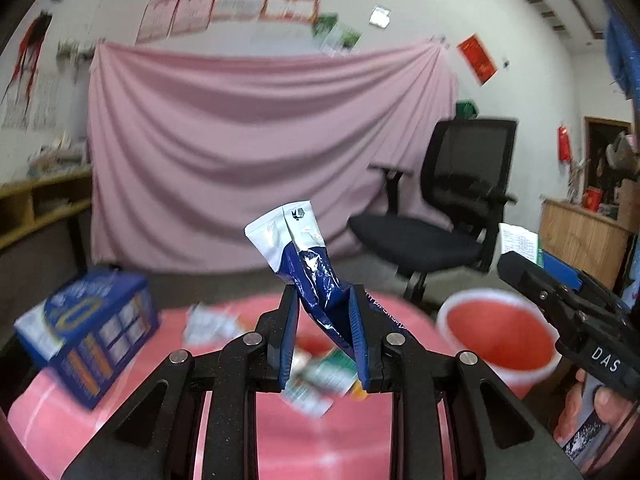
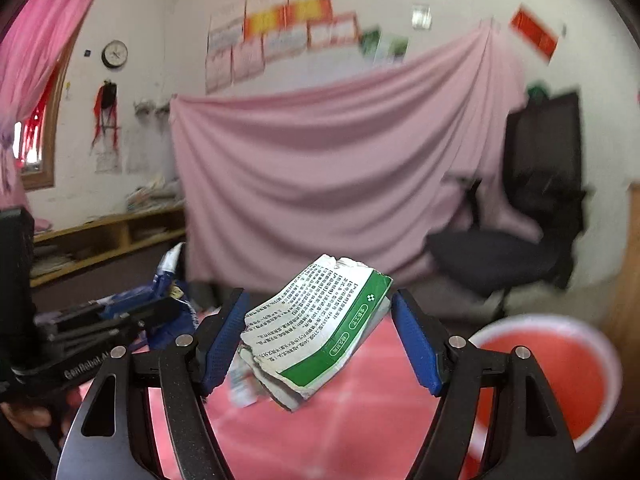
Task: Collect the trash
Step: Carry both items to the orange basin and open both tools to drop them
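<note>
Left gripper (image 1: 324, 292) is clamped on a blue-and-white wrapper (image 1: 308, 256). Both blue pads press on its lower end. The upper end of the wrapper stands above the fingertips and leans toward 11 o'clock.

Left wrist view:
- A pink table (image 1: 320, 432) lies below the jaws.
- Blurred litter (image 1: 316, 384) lies on the table behind the jaws.
- A blue box (image 1: 88, 332) sits at 9 o'clock and is tilted.
- A red bucket (image 1: 496, 336) stands at 4 o'clock, beside the table edge.
- A black chair (image 1: 452, 208) stands at 2 o'clock, in front of a pink sheet (image 1: 240, 140).

Right wrist view:
- Right gripper (image 2: 320, 294) has its jaws set wide, with a crushed green-and-white carton (image 2: 316, 328) spanning the gap.
- The carton's left edge rests against the left pad. Its green corner meets the right fingertip.
- The carton is clear of the table (image 2: 340, 420) and is sharp against the blurred room, so it is read as held.
- The left gripper (image 2: 120, 320) appears at 9 o'clock, with the wrapper (image 2: 168, 280) in its jaws.
- The bucket (image 2: 552, 368) stands at 4 o'clock, open side up.
</note>
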Demonstrator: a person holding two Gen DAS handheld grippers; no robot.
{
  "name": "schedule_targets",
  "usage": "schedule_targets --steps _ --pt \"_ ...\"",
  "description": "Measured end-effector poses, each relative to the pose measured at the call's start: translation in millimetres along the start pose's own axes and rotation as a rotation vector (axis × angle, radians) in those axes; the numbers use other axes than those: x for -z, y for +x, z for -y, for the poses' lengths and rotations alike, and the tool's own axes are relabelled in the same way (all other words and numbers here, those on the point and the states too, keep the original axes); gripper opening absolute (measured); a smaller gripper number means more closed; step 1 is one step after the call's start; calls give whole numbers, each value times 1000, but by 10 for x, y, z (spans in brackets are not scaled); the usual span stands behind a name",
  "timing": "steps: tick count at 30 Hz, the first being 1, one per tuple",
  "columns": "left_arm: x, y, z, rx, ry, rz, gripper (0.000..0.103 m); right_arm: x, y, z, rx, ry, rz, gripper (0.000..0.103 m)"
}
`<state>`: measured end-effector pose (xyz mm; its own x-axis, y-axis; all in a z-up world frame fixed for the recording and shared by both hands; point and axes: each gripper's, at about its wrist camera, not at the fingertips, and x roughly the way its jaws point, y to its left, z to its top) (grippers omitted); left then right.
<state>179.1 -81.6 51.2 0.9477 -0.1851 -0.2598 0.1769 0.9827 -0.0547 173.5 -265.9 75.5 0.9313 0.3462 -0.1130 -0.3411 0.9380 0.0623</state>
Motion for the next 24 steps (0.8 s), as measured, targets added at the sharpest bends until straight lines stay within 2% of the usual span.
schedule_targets --steps 4,6,8,11,17,24 --pt "-181 137 391 43 43 110 21 -79 -134 310 135 -16 121 72" --pt "-252 234 585 69 59 145 21 -37 -138 427 214 -63 145 72" --pt "-305 377 760 102 64 151 21 16 -117 571 276 -84 150 72" --pt "-365 574 1012 147 81 131 21 89 -75 861 327 -42 129 72" --pt "-438 1077 1461 234 82 12 21 210 -44 1325 397 73 76 72" --pt "-366 1627 1783 265 98 -191 21 400 -111 1591 440 175 -3 73"
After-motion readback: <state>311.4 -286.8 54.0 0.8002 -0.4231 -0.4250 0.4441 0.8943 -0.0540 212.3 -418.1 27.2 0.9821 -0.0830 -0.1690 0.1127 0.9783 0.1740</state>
